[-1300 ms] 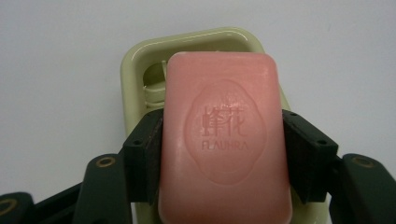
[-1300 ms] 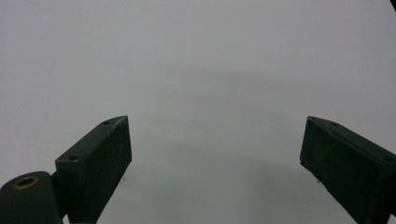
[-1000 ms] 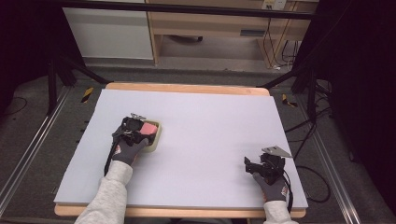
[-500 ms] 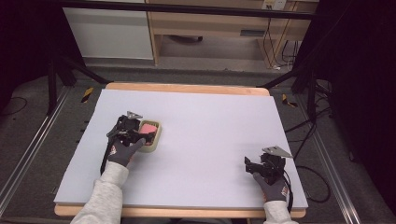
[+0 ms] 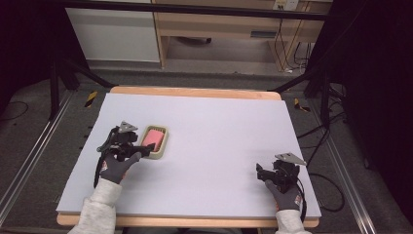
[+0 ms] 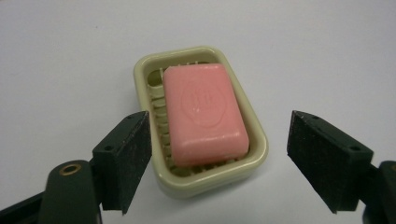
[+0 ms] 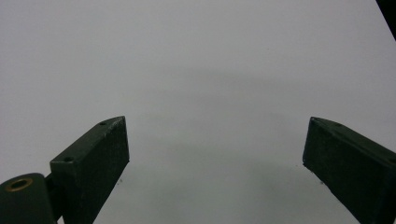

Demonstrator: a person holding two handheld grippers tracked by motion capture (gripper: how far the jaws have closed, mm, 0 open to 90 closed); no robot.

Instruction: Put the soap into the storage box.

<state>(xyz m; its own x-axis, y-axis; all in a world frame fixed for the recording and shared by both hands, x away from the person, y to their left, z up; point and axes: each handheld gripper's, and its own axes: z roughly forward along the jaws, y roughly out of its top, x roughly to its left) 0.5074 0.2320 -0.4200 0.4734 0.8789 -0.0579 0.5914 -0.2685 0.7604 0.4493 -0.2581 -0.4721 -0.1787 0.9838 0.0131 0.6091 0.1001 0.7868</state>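
a pink bar of soap point(image 6: 204, 113) lies flat in a cream soap dish point(image 6: 144, 70) on the pale worktop point(image 5: 219, 131), left of centre; the left claw point(image 5: 142, 148) sits just left of the dish, its jaws spread and just been opening, nothing pinched; in the left gripper view the dish's near end lies between the two jaw tips, soap just beyond them, untouched; the right claw point(image 5: 259, 171) rests well apart at the near right, jaws spread over bare worktop
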